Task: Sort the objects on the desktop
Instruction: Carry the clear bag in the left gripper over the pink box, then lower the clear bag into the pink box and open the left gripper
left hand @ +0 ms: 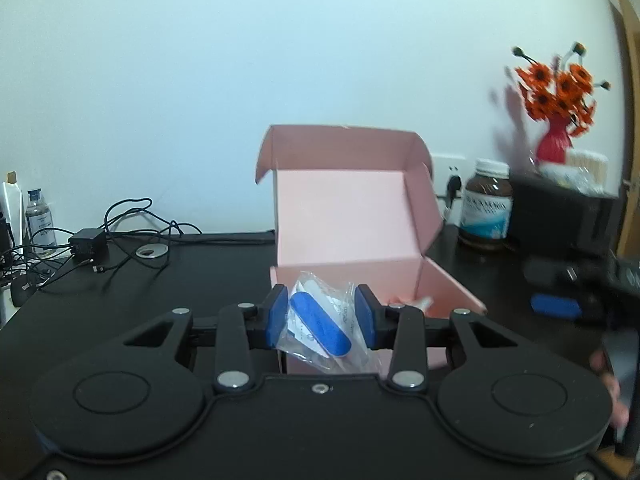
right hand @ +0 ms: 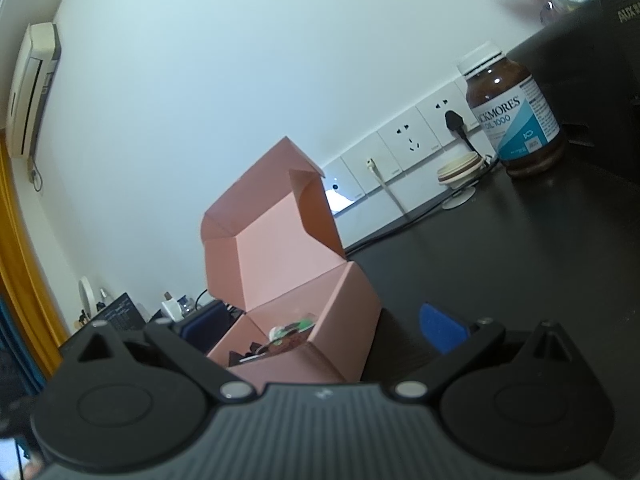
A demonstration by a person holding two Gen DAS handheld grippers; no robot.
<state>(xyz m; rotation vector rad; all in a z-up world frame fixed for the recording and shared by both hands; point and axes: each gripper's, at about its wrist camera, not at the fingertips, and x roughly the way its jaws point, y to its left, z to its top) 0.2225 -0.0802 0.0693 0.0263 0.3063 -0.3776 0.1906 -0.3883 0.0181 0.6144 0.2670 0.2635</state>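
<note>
At lower centre of the left wrist view, the left gripper [left hand: 322,316] pinches a clear plastic packet [left hand: 320,322] with a blue strip inside, directly in front of the open pink cardboard box [left hand: 344,216]. The right gripper [right hand: 320,330] stands wide apart, nothing between its jaws, at the box's near corner on the black desk [right hand: 500,248].
</note>
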